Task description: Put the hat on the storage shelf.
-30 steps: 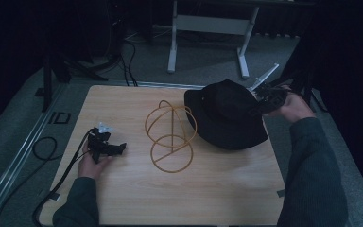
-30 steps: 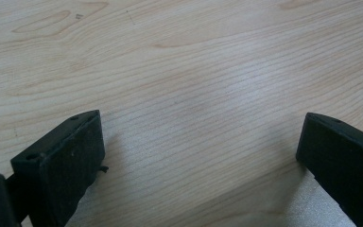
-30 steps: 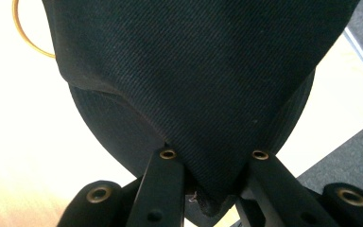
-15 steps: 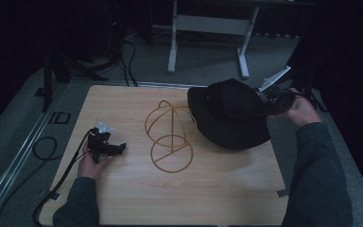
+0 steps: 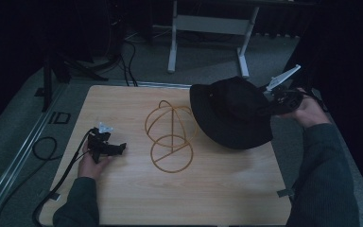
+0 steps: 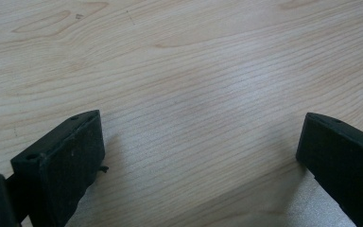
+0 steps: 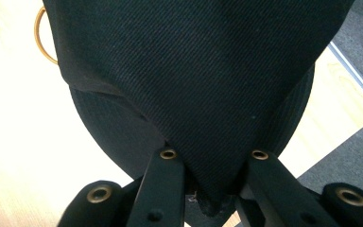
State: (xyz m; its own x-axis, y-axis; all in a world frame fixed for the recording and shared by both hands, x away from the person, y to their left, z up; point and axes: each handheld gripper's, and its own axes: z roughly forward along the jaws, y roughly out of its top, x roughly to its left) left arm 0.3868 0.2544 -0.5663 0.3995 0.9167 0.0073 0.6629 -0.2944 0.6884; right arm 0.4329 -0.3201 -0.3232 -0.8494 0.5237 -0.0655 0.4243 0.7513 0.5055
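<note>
One black bucket hat (image 5: 231,113) hangs pinched by its crown in the right gripper (image 5: 276,101), lifted over the table's (image 5: 217,198) two o'clock corner. The gold wire hat stand (image 5: 170,137) sits at table centre, at about nine o'clock from the hat and just beside its brim. The right hand is clearly nearer. The left gripper (image 5: 105,146) rests at eight o'clock, jaws spread, holding nothing.
</note>
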